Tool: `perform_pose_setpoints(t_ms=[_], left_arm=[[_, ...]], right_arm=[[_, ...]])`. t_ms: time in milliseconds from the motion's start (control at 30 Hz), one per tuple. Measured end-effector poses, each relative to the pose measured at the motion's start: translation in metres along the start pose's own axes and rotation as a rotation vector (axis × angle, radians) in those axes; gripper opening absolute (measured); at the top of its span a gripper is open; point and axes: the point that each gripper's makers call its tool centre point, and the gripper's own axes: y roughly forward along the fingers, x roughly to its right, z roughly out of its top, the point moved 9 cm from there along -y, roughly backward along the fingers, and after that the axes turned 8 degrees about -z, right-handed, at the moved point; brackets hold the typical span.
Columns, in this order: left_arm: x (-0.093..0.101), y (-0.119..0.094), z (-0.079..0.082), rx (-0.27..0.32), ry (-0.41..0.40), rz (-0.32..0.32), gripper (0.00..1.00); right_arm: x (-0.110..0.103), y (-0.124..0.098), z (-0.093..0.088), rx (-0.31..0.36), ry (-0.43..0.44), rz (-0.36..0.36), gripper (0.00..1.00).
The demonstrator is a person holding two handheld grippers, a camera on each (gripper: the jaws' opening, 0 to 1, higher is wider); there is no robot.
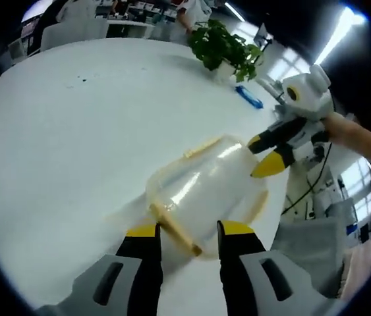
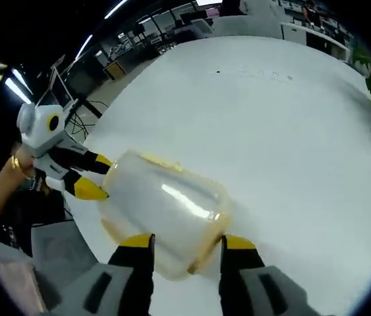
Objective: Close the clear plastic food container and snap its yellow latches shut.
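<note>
Clear plastic container (image 1: 205, 187): rounded, glossy, yellow-trimmed, lying on the white bench (image 1: 73, 131).
Yellow latch (image 1: 175, 229): between the left claw (image 1: 188, 234) tips, jaws spread.
Right claw (image 2: 185, 245): spread at the container's opposite end.

Container (image 1: 201, 191): clear walls blur against the white surface (image 1: 73, 131); contents, if any, cannot be told. Near yellow latch (image 1: 175, 230): whether snapped shut or loose cannot be told. Left claw (image 1: 188, 237): body cut off by the lower edge of the left gripper view. Right claw (image 2: 185, 247): body cut off likewise in the right gripper view; its jaws stand over the container's near rim, contact unclear. Person's forearm (image 1: 363, 138): cut off at the edge. Background furniture (image 2: 172, 26): too small and blurred to identify.
</note>
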Motion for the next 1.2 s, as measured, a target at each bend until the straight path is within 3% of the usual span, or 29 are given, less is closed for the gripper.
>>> perform_pose_setpoints(t_ms=[33, 67, 100, 333, 667, 900, 1100, 1200], left_arm=[[0.004, 0.011, 0.006, 0.056, -0.023, -0.069, 0.30], [-0.001, 0.005, 0.003, 0.035, -0.033, -0.012, 0.30], [0.001, 0.001, 0.001, 0.022, -0.001, -0.019, 0.30], [0.003, -0.002, 0.000, 0.022, 0.008, -0.001, 0.30], [0.006, -0.004, -0.008, 0.067, 0.009, 0.055, 0.33], [0.005, -0.005, -0.009, 0.077, 0.013, 0.060, 0.33], [0.002, -0.010, -0.011, 0.050, 0.024, 0.017, 0.34], [0.002, -0.014, -0.010, 0.052, 0.074, 0.056, 0.36]], right_arm=[[0.004, -0.003, 0.001, 0.008, -0.097, 0.032, 0.34], [0.003, -0.003, -0.001, 0.000, -0.070, 0.012, 0.34], [0.003, -0.004, -0.001, -0.002, -0.080, 0.016, 0.34], [0.005, -0.002, -0.004, 0.000, -0.049, 0.041, 0.34], [-0.004, 0.001, -0.009, 0.059, -0.019, -0.011, 0.39], [-0.006, 0.001, -0.008, 0.062, -0.010, -0.039, 0.40], [-0.002, -0.001, -0.011, 0.060, 0.006, 0.004, 0.38], [-0.002, -0.001, -0.010, 0.083, -0.015, -0.002, 0.39]])
